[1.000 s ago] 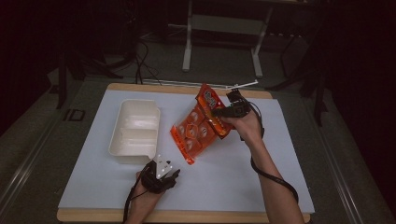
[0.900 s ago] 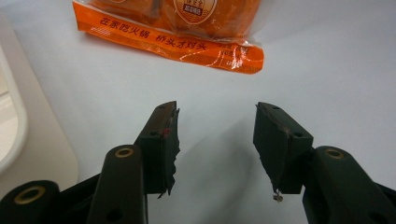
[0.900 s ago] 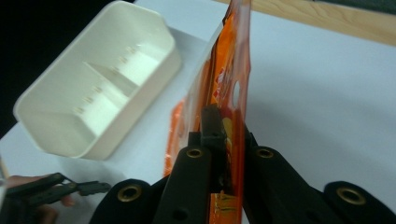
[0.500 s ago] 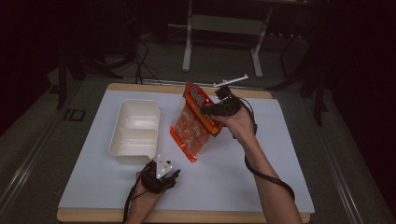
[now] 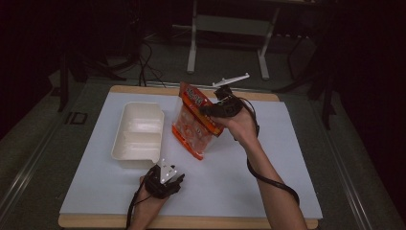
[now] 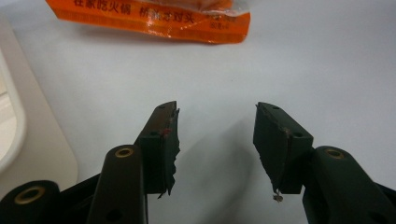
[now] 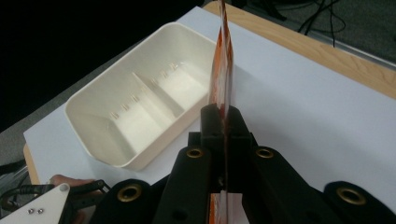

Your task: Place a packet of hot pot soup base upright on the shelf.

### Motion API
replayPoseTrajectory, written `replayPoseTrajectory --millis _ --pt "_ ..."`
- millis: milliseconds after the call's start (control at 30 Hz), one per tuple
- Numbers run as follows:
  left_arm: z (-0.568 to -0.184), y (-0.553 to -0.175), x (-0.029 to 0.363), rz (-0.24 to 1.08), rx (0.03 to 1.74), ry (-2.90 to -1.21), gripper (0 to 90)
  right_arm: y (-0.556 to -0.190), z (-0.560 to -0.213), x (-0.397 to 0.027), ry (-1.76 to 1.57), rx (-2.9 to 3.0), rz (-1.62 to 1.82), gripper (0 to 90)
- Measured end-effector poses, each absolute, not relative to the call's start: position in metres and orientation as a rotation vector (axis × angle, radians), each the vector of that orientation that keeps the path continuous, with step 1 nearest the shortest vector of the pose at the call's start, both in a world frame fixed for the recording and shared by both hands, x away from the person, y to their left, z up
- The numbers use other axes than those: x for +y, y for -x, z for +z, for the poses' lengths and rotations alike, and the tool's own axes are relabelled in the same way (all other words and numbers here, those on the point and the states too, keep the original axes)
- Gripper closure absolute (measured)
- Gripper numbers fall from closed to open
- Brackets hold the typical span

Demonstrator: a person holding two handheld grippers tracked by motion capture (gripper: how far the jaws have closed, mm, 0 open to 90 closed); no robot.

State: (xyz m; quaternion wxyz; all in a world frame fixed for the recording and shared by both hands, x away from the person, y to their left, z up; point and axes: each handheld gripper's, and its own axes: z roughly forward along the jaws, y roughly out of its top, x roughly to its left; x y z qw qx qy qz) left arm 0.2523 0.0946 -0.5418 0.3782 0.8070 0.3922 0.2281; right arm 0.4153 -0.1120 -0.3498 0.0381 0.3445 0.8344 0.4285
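Edge-on, right gripper (image 7: 223, 122) jaws clamp the orange bag (image 5: 194, 125), contents perhaps dumplings; left gripper (image 6: 215, 135) jaws wide.

Orange snack bag (image 5: 194, 125): clear-windowed, tilted upright, lower edge apparently touching mat, just right of white container.

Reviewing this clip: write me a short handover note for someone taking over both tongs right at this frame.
Right tongs: shut on the orange snack bag, gripping its upper part; the bag hangs lifted, its lower edge at or just above the white mat, to the right of the white tray.
Left tongs: open, holding nothing, low over the mat near the front edge, just in front of the tray.
Tray: two compartments, both empty.
Done: bag picked up.
Left: probably moving the bag to the tray or opening it; the free left tongs could steady its lower end.
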Motion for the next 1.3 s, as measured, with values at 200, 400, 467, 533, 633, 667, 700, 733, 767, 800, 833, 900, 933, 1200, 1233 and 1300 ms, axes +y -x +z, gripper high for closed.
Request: replayPoseTrajectory --millis 200,400,467,533,633,667,700,733,767,800,833,900,933,1200,1233,1300 --pt "-0.542 -0.252 0.095 0.582 1.001 -2.066 50.4 -0.411 -0.343 -0.108 -1.022 2.532 1.319 90.0" --pt "-0.542 -0.252 0.095 0.582 1.0 -2.067 50.4 -0.41 -0.338 -0.108 -1.019 2.5 1.339 90.0" --pt "-0.542 -0.252 0.095 0.583 1.001 -2.067 50.3 -0.409 -0.336 -0.108 -1.014 2.497 1.342 90.0" --pt "-0.542 -0.252 0.095 0.583 1.001 -2.066 50.3 -0.409 -0.335 -0.107 -1.008 2.494 1.342 90.0" --pt "-0.542 -0.252 0.094 0.585 1.001 -2.067 50.3 -0.409 -0.334 -0.106 -1.005 2.491 1.349 90.0" --pt "-0.542 -0.252 0.094 0.584 1.0 -2.067 50.2 -0.408 -0.332 -0.105 -1.006 2.49 1.351 90.0" --pt "-0.542 -0.252 0.094 0.584 1.0 -2.067 50.2 -0.408 -0.332 -0.105 -1.006 2.49 1.351 90.0" --pt "-0.542 -0.252 0.094 0.584 1.0 -2.067 50.2 -0.407 -0.329 -0.103 -1.003 2.479 1.353 90.0" --pt "-0.542 -0.252 0.094 0.584 1.0 -2.067 50.2 -0.407 -0.329 -0.103 -1.003 2.479 1.353 90.0" --pt "-0.542 -0.252 0.095 0.584 0.999 -2.07 50.2 -0.407 -0.327 -0.102 -1.006 2.467 1.359 90.0" --pt "-0.542 -0.252 0.095 0.584 0.999 -2.07 50.2 -0.407 -0.327 -0.102 -1.006 2.467 1.359 90.0" --pt "-0.542 -0.252 0.094 0.586 0.998 -2.069 50.2 -0.407 -0.326 -0.102 -1.006 2.46 1.366 90.0" --pt "-0.542 -0.252 0.095 0.586 0.998 -2.071 50.2 -0.406 -0.324 -0.1 -1.009 2.448 1.362 90.0" --pt "-0.542 -0.252 0.094 0.583 0.999 -2.068 50.2 -0.403 -0.318 -0.095 -0.981 2.413 1.372 90.0" --pt "-0.542 -0.252 0.095 0.584 0.998 -2.073 50.2 -0.403 -0.317 -0.095 -0.98 2.407 1.374 90.0" --pt "-0.542 -0.252 0.095 0.583 0.998 -2.07 50.2 -0.402 -0.315 -0.094 -0.969 2.401 1.38 90.0"
